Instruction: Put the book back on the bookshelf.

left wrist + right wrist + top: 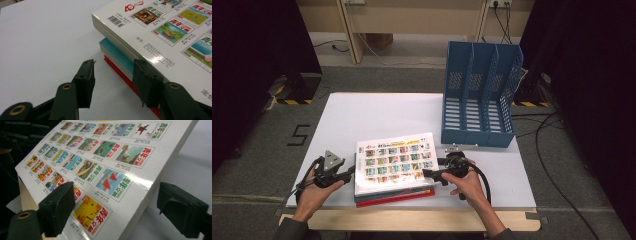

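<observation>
Top book (175, 37) cover reads "ISSN1003-0565" in the left gripper view – left gripper (113, 80) pressed together, empty; right gripper (125, 207) spread astride it.

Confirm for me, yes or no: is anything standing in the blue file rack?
No. In the high view the blue file rack at the table's far right shows bare slotted compartments, with nothing standing in them.

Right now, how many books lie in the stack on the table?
3. The white picture-covered book lies on top, a teal-edged book under it, and a red book at the bottom on the table. A thinner one may hide between them.
</observation>
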Available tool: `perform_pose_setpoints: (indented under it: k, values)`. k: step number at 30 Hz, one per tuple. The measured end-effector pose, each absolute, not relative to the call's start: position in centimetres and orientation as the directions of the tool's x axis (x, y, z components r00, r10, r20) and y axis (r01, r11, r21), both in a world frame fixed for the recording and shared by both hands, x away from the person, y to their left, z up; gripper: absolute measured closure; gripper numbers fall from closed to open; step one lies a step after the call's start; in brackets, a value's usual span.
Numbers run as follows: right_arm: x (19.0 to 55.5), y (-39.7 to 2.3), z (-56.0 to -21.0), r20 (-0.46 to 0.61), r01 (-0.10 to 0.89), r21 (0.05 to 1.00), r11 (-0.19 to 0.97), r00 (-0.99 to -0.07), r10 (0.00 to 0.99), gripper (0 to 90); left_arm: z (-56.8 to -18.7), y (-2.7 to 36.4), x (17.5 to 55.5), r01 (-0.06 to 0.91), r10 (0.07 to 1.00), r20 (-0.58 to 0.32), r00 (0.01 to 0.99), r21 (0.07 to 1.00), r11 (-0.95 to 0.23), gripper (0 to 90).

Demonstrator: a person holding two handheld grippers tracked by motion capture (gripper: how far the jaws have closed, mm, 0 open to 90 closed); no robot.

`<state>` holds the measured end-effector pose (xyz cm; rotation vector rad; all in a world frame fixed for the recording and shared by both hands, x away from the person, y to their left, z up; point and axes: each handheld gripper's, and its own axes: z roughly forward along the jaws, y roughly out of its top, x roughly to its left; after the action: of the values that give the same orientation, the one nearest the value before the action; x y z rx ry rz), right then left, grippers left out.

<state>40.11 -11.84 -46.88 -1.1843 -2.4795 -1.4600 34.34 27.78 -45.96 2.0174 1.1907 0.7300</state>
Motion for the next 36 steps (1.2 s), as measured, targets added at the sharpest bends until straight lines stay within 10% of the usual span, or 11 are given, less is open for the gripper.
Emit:
perform_pose_setpoints:
  k: [14,22,34,36]
  values:
    - [41.4,-11.2,-47.0,0.451,0.666,0.695,0.273,-0.698,0.556,22.4,-45.9,28.3,34.8,0.52,0.881,0.099,0.462,0.775,-0.36,48.5]
    - [41.0,-11.0,-44.2,0.425,0.608,0.755,0.246,-0.739,0.523,31.5,-46.2,27.8,34.5,0.512,0.877,0.095,0.471,0.78,-0.36,70.3]
    - [43.1,-9.2,-43.5,0.523,0.686,0.657,0.313,-0.713,0.468,45.6,-46.4,28.0,34.4,0.479,0.869,0.111,0.482,0.797,-0.368,69.1]
    - [43.1,-8.8,-43.0,0.488,0.66,0.675,0.33,-0.734,0.472,51.2,-46.5,28.3,34.5,0.485,0.88,0.096,0.465,0.804,-0.344,57.0]
